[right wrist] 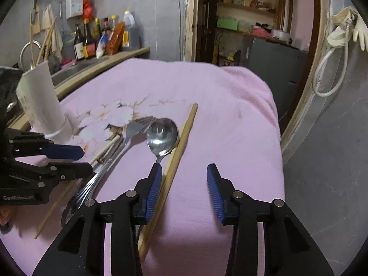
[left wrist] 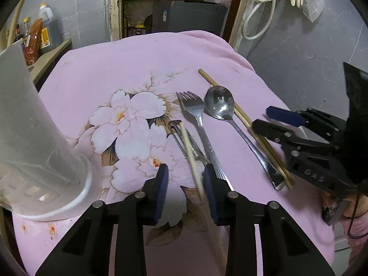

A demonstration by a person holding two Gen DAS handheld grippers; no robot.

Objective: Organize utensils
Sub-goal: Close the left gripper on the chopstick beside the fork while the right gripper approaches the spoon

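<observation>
- on the pink tabletop (left wrist: 142, 59), fork (left wrist: 195, 112), spoon (left wrist: 219, 104) and chopsticks lie side by side, ready to pick.
- left gripper (left wrist: 185, 179): fingers narrow around the thin chopstick (left wrist: 192, 158), not yet clamped.
- right gripper (right wrist: 182, 187): fingers half open beside the thick chopstick (right wrist: 181, 138), empty.
- white holder (left wrist: 34, 142) waits left, likely the destination.

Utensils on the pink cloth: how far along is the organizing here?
Done: nothing visibly. The fork, spoon and chopsticks all lie on the cloth, and the white holder's inside is hidden.
In hand: nothing gripped. The left claw straddles a pale chopstick and the right claw straddles the brown chopsticks; both are open.
Left: every utensil, presumably into the holder.
</observation>
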